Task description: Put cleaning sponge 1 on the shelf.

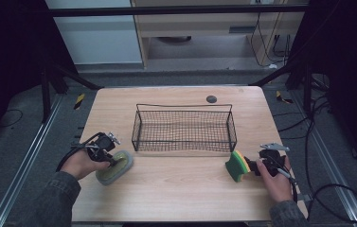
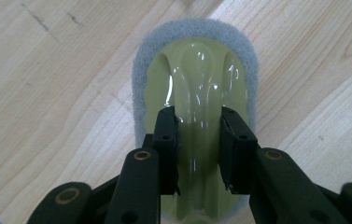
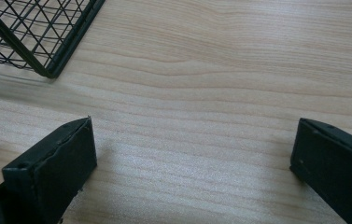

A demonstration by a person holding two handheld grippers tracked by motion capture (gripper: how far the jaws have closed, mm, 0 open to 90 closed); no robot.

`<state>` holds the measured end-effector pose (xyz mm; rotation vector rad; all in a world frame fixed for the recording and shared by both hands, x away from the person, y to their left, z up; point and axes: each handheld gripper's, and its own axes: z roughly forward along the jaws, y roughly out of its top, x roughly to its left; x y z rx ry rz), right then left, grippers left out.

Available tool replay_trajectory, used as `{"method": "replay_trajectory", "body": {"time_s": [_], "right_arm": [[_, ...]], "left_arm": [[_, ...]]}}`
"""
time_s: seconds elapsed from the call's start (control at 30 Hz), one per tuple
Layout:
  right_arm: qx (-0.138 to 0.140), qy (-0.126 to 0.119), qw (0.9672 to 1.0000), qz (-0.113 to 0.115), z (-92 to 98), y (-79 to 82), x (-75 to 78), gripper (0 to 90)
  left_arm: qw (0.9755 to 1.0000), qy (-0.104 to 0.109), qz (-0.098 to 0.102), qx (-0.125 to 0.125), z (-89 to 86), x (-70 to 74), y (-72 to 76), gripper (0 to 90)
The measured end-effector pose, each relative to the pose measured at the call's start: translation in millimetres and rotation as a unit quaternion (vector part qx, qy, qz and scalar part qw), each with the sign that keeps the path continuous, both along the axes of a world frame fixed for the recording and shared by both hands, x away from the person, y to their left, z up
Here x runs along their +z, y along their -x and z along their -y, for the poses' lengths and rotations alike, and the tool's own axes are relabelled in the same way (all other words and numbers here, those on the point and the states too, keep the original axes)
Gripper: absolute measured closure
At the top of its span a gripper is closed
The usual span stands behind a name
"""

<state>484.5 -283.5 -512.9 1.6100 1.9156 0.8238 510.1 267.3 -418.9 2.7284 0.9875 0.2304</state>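
A grey oval scrubber sponge with a glossy pale-green handle (image 1: 114, 166) lies on the wooden table, left of the basket. My left gripper (image 1: 113, 161) is shut on that handle. In the left gripper view my left gripper (image 2: 198, 116) has both pads pressed on the handle (image 2: 197, 79) while the grey pad (image 2: 141, 70) rests flat on the wood. A green and yellow sponge (image 1: 236, 165) stands on edge at the right. My right gripper (image 1: 251, 166) sits just right of it, and in its own view my right gripper (image 3: 194, 122) is open over bare wood.
A black wire basket (image 1: 184, 111) stands in the middle of the table (image 1: 185, 194), and its corner (image 3: 71, 42) is near the right gripper. A small dark round disc (image 1: 211, 99) lies behind the basket. Cables trail off the table's right side.
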Motion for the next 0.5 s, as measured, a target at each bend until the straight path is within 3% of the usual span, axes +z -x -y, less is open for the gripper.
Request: {"method": "replay_trajectory", "body": {"time_s": [0.17, 0.33, 0.5], "right_arm": [[0.001, 0.000, 1.0000, 0.000, 0.1, -0.1, 0.0, 0.5], [0.001, 0.000, 1.0000, 0.000, 0.1, -0.2, 0.0, 0.4], [0.004, 0.000, 1.0000, -0.002, 0.0, -0.9, 0.1, 0.4]], "left_arm": [[0.9991, 0.015, 0.040, -0.007, -7.7, 15.3, 11.8, 70.4], [0.9966, 0.014, 0.080, -0.015, -12.7, 29.4, 23.3, 70.3], [0.9947, 0.020, 0.096, -0.031, -13.9, 37.5, 26.3, 70.4]]}}
